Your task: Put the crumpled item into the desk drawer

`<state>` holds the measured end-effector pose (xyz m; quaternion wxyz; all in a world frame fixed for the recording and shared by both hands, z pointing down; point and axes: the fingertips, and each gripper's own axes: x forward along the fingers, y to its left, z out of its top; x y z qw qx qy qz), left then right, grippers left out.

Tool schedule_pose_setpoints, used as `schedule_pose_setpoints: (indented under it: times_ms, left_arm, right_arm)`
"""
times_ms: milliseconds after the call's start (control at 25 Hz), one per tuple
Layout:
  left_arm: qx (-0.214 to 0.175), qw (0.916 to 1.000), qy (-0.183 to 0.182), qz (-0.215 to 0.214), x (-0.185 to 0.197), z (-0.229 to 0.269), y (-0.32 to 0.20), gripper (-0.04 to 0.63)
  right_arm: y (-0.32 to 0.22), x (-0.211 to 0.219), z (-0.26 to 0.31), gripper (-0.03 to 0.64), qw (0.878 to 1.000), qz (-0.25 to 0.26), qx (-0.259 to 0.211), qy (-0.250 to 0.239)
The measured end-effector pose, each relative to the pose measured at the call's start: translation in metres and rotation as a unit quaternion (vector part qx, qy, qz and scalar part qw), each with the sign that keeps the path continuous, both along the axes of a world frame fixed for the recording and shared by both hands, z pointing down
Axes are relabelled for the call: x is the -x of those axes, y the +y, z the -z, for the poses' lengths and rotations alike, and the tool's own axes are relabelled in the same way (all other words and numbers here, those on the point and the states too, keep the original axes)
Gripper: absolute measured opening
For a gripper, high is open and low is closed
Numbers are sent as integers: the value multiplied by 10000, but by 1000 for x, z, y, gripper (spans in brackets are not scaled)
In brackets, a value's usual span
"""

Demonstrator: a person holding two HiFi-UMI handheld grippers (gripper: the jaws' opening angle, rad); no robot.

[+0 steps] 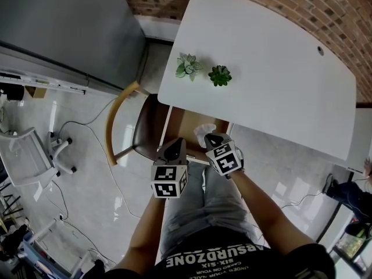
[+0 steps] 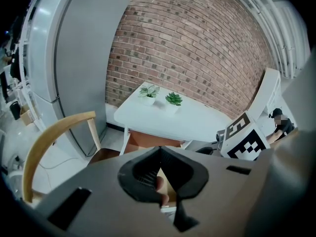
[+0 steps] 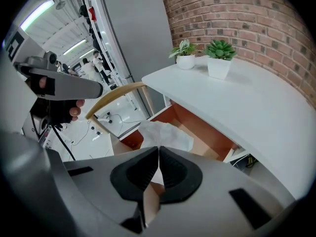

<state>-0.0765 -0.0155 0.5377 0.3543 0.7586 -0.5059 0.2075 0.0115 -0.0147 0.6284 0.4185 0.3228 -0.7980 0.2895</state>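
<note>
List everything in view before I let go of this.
Desk: one, white, against the brick wall.
Plants: two, green, white pots, desk's left end.
Drawer: one, orange-brown inside, open under the desk.
Crumpled item: one, white, over the drawer.
Chair: one, brown seat, wooden arm, left of the drawer.
Cabinet: one, grey, left of the desk.
Office chair: one, white, far left.
Left claw: shut, at the drawer.
Right claw: shut on the crumpled item.
</note>
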Motion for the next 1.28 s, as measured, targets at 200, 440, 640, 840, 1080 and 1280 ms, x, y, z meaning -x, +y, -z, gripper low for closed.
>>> schedule_pose_setpoints:
  times_ms: [200,440,640,840,1080,1280]
  left_arm:
    - [32,10000,22,-7,0,-3,-1,6]
    - [46,10000,34,-20,1,-10,-6,6]
    - [60,10000,25,-9,-1,-15,-7,6]
    - [84,10000,18,18,-2,-18,-8,6]
    - [127,9999,37,57,-6,-24,-6,6]
    - [154,9999,20,39,-7,-29,-5,6]
  right_arm:
    - [-2,2,-4,2,10000,31,45,10]
    - [-4,2,-12,2,10000,50,44,43]
    - [-4,-2,-19,2,10000,18,67,70]
    - [-3,-3,-28,2,9999,74,79,105]
    - [1,-4,-40,2,9996,165,161,144]
    - [1,-5,-51,2,9993,194,244,191]
